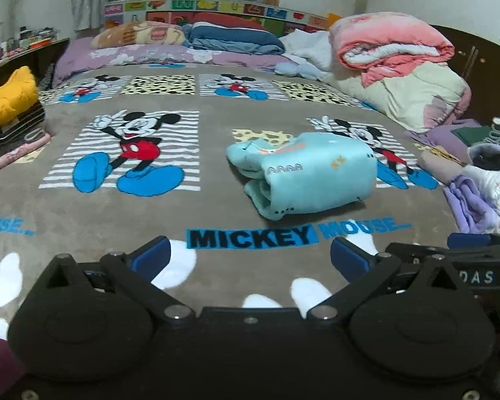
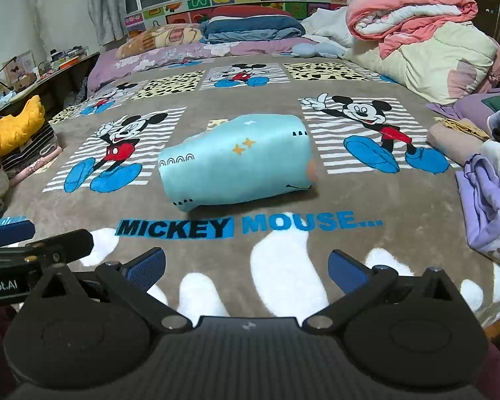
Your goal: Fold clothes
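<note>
Light-blue folded garment [image 1: 303,173] lies on the Mickey Mouse blanket [image 1: 216,213] on the bed, at about 1 o'clock from the left hand-held gripper [image 1: 250,255] and 12 o'clock from the right hand-held gripper [image 2: 246,265], well apart from both. Both hand-held grippers spread wide, nothing between the fingers, hovering low over the near blanket edge. Garment looks soft, light, thin knit, already a compact bundle; likely floppy, layers may slide apart if lifted by one corner, so best to take hold at the thick folded edge at 7 o'clock of the bundle in the left view, or pinch both short ends together. Unfolded purple clothes [image 2: 486,200] piled at 3 o'clock, folded stack with yellow item [image 1: 6,100] at 9 o'clock. Hard to tell what kind of garment it is, its underside and far side are hidden, the pile at right is cut off by the frame
</note>
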{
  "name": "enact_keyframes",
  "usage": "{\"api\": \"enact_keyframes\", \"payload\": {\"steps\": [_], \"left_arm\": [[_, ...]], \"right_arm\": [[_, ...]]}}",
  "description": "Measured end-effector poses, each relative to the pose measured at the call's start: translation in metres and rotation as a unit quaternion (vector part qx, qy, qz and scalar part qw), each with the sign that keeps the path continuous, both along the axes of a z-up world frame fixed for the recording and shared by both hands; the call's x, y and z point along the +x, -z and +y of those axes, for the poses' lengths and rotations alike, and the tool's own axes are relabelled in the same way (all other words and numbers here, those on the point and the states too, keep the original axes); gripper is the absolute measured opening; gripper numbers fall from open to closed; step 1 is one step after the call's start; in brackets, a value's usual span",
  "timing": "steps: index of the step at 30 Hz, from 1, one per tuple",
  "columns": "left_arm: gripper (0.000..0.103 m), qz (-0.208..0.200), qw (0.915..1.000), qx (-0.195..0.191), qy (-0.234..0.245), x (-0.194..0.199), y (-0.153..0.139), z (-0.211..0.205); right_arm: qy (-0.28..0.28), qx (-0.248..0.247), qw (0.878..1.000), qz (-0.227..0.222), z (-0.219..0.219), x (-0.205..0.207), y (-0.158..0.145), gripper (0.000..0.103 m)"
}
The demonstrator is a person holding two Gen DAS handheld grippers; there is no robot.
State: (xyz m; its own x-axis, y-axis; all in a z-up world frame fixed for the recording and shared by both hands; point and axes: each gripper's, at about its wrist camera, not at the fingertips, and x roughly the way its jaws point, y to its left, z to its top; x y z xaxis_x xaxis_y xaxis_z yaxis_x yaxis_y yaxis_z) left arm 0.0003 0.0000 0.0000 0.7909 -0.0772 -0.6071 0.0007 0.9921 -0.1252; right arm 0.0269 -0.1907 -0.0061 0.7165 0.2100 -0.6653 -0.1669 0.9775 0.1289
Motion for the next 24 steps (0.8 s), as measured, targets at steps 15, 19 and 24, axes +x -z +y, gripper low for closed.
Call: {"api": "enact_keyframes", "payload": {"steps": [15, 19, 24], "left_arm": [[0.103, -0.001, 0.9999, 0.015, 0.006, 0.0015, 0.0042, -0.004], [0.103, -0.002, 0.9999, 0.015, 0.006, 0.0008, 0.0046, -0.0044], [0.103, -0.003, 0.9999, 0.015, 0.005, 0.0006, 0.0045, -0.0043]], "right_arm": [[-0.002, 0.002, 1.0, 0.002, -0.0027, 0.0005, 0.0028, 0.103], [0.0, 0.003, 1.0, 0.002, -0.0007, 0.0006, 0.0022, 0.103], [0.0, 0.002, 1.0, 0.002, -0.0008, -0.0001, 0.0024, 0.103]]}}
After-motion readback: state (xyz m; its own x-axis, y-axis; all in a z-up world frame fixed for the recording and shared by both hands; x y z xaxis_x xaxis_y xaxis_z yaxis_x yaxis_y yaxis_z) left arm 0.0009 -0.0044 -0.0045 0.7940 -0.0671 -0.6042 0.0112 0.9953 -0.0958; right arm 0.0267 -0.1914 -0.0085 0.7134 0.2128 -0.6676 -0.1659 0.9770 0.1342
